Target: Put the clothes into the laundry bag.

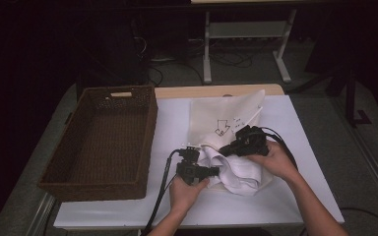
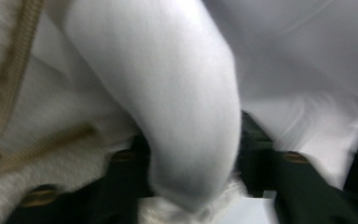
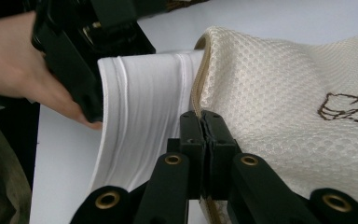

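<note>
A cream mesh laundry bag [image 1: 226, 115] with a brown printed drawing lies on the white-covered table. A white garment [image 1: 236, 172] bulges out of its near opening. My right gripper [image 3: 204, 121] is shut on the bag's zipper edge, with the mesh [image 3: 279, 93] to its right and the white garment [image 3: 140, 107] to its left. My left gripper [image 1: 215, 171] points right into the garment. In the left gripper view a thick fold of the white garment [image 2: 177, 93] fills the gap between its jaws, and the bag's zipper edge [image 2: 9, 84] lies at the left.
A dark brown wicker basket [image 1: 147, 142], with nothing in it, stands on the table's left half. The white table cover [image 1: 172, 128] is bare between the basket and the bag. Cables trail from both grippers toward the near edge. Beyond the table are dark floor and a desk frame [image 1: 246, 44].
</note>
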Demonstrator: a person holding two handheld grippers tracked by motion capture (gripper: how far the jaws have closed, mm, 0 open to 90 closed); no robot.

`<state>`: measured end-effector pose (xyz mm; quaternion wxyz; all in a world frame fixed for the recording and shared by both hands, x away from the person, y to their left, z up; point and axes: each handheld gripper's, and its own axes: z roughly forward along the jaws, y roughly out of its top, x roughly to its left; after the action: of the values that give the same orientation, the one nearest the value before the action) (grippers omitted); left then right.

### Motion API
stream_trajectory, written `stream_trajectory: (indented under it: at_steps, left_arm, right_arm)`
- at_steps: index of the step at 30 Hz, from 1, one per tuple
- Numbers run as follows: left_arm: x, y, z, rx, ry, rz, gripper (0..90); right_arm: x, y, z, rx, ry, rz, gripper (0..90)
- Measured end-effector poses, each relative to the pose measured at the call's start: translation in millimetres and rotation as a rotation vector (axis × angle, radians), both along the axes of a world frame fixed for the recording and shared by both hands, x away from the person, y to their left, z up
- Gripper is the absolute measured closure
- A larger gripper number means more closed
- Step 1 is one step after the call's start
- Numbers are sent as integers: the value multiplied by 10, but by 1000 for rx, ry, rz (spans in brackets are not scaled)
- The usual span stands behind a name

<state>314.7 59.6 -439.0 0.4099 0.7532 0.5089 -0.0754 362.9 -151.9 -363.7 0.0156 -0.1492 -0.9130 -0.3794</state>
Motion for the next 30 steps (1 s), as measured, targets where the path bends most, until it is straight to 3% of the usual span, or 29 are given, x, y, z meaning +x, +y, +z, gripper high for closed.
stream_trajectory:
  at_steps: [1,3,9,12,16,19,22,27,30]
  left_arm:
    - [11,3,-7,2,-7,4,753]
    - [26,17,-2,-26,0,20,800]
    - [28,76,171,-101,-40,63,834]
    - [15,103,265,-148,-71,108,839]
    - [8,77,251,-142,-83,109,840]
    - [-42,31,232,-117,-100,95,840]
    - [-111,50,269,-128,-112,84,840]
    - [-254,140,405,-144,-140,63,840]
    - [-373,190,478,-175,-154,66,840]
  right_arm:
    - [3,0,2,3,-2,-1,873]
    - [-5,7,13,4,-11,0,874]
    - [-70,-14,87,20,-41,12,874]
    - [-94,-24,131,31,-50,13,874]
    - [-141,-71,228,75,-46,30,874]
    - [-146,-61,220,40,-47,35,875]
    - [-126,-42,178,46,-23,46,875]
    - [-162,107,243,67,-39,101,875]
    - [-191,204,310,72,-48,137,875]
